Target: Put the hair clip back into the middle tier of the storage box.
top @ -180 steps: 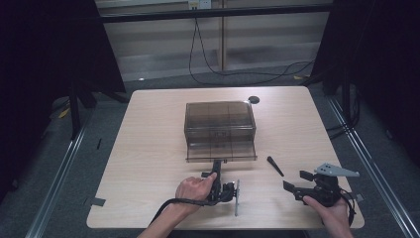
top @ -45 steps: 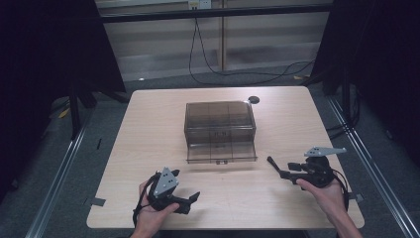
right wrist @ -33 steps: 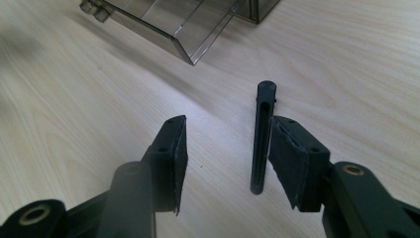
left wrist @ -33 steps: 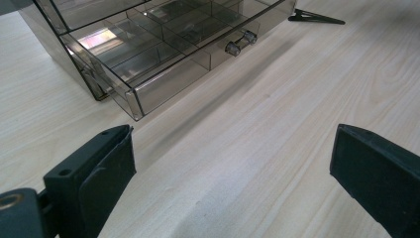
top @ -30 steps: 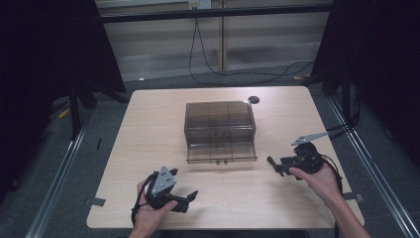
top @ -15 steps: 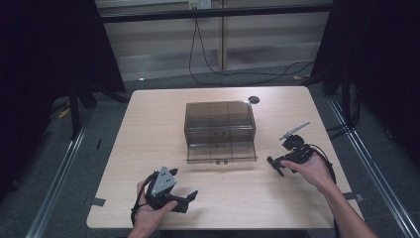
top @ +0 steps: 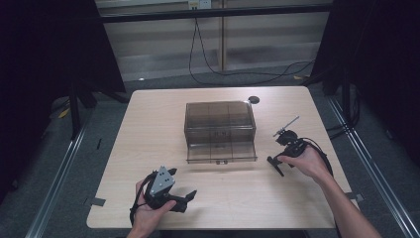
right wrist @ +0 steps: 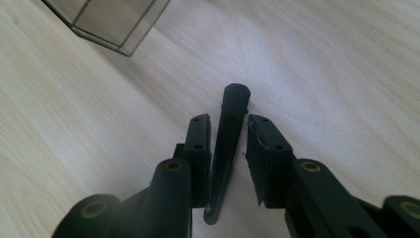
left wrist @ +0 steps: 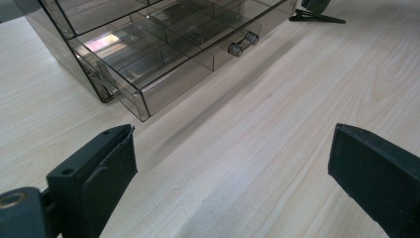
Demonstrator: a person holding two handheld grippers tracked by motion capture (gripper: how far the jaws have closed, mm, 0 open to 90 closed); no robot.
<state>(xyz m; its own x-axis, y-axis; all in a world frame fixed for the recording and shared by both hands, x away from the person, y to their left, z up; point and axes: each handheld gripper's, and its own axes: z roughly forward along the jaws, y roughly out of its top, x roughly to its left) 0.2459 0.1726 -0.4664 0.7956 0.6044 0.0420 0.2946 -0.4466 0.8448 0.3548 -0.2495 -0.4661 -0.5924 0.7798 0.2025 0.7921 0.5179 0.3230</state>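
Note:
A smoky clear drawer box stands mid-table with its bottom drawer pulled out; the drawer has several dividers and a small handle. A thin black stick lies on the table right of the drawer. My right gripper is down over it, and in the right gripper view the jaws straddle the stick with slim gaps on both sides, my right gripper nearly closed. My left gripper is held near the front left edge, wide open and empty, and in its own view my left gripper faces the drawer.
A small black disc lies at the table's far edge behind the box. Dark frame posts and rails flank the table, and cables run across the floor beyond it. Bare wood lies between the two grippers.
My right gripper has moved forward and left from the front right edge and tilted down over the stick. My left gripper pulled back from the drawer front earlier and has since stayed still.

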